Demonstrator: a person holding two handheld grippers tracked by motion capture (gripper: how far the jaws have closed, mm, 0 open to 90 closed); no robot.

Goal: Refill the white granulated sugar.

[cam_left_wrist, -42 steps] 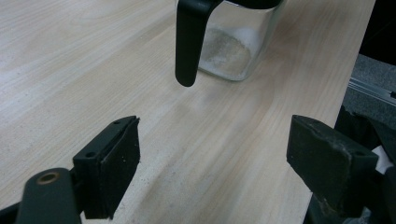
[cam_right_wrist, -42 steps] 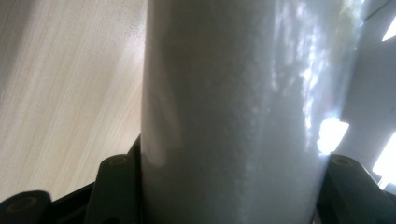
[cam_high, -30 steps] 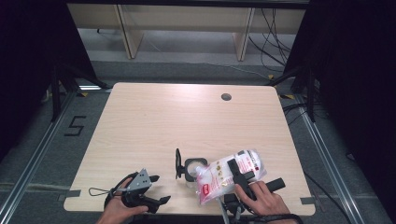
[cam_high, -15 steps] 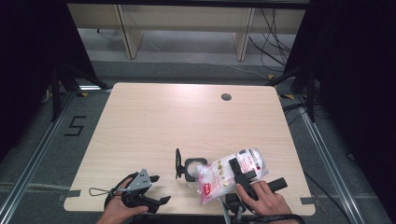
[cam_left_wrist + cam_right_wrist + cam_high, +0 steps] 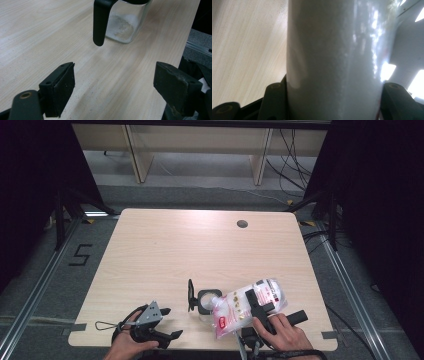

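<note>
Right gripper (image 5: pixel 255 302): I've got it clamped on the white bag (image 5: pixel 240 307), tilted over the jar (image 5: pixel 207 301).
Left gripper (image 5: pixel 113 87): mine, jaws wide, holding nothing.

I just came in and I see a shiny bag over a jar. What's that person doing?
A person is working at a wooden table with a gripper in each hand. The right gripper is clamped on a clear plastic bag of white grains, tipped with its corner over the open glass jar, whose black lid is flipped up. A little white stuff already lies in the jar. The left gripper rests open near the table's front edge, holding nothing.
</note>
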